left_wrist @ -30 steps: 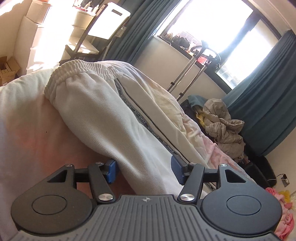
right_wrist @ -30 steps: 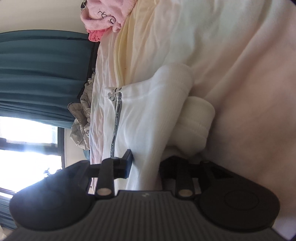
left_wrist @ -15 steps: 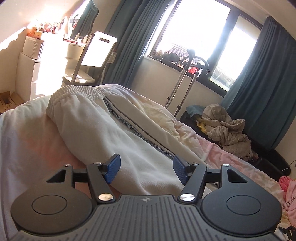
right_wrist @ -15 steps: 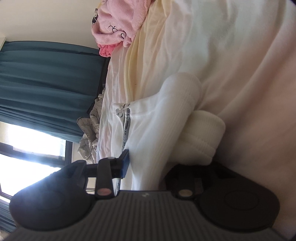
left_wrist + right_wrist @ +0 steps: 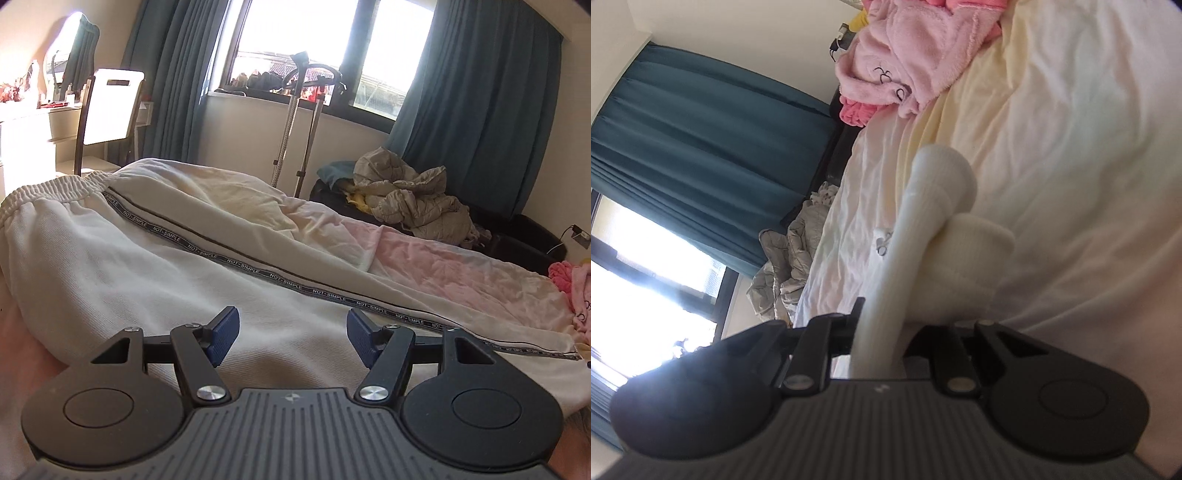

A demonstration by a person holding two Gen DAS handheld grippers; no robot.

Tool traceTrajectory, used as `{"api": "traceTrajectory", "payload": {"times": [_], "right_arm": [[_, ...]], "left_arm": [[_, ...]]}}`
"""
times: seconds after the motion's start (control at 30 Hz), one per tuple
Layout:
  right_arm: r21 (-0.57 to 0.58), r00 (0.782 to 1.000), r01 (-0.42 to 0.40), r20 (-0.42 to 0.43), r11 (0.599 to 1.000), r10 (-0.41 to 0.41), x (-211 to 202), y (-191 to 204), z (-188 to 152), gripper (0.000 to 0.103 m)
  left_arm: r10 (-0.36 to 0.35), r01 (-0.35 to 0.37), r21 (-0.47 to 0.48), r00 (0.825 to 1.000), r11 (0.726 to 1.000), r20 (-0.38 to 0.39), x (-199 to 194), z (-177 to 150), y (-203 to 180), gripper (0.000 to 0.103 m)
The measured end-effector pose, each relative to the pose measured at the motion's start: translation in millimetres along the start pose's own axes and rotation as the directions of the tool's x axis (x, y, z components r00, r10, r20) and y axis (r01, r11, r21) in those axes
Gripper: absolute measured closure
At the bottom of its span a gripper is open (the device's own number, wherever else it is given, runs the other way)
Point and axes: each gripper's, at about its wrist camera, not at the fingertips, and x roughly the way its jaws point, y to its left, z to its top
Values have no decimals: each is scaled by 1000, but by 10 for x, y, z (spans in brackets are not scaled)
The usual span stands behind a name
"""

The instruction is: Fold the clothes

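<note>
Cream ribbed-knit cotton trousers (image 5: 110,266): matt, finely corded cloth, gathered elastic waistband, woven printed tape along the seam. Pale pink and cream bedsheet (image 5: 443,266): thin, creased, matt fabric. Pink fleece garment (image 5: 908,55) at the bed's far edge: fluffy pile. Left gripper (image 5: 291,338): matt black plastic, bright metal screws, ridged blue pads (image 5: 223,334).

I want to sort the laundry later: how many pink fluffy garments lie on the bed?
1: the pink fluffy garment lies heaped at the bed's edge near the wall, beyond the white trousers. More may be hidden out of view.
</note>
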Motion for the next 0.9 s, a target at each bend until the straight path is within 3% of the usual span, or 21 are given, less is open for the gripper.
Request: {"api": "traceTrajectory", "payload": {"times": [0.2,0.43,0.9], "right_arm": [[94,999,25,-27,995,-23,46,-205,-2,86],[108,999,37,-25,993,-35,63,-262,-27,85],[-29,999,46,22,999,-45,-33,-29,-36,85]], "left_arm": [[-4,6,85,1000,996,-30,275,-41,-144,34],[12,-6,110,998,994,-56,423,-90,-148,34],[31,-15,175,996,984,-90,526,-149,-240,32]]}}
